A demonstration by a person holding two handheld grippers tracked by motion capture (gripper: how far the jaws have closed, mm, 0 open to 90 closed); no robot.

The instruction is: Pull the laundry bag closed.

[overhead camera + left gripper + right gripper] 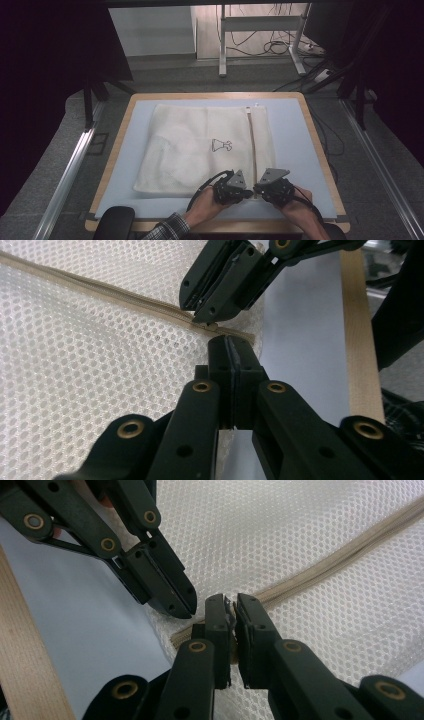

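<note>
Fingers of left gripper [231,347] pressed together on near edge of mesh bag [200,145], just left of zipper [251,145] end. Right gripper [230,605] narrowed to slit over zipper's near end, likely pinching slider; grip not certain. Both hands at near edge of table [117,145]. Bag lies flat, mid-table, zipper running near to far along right side. Mesh looks light, limp, snag-prone: anchor fabric, draw slider along tape.
</note>
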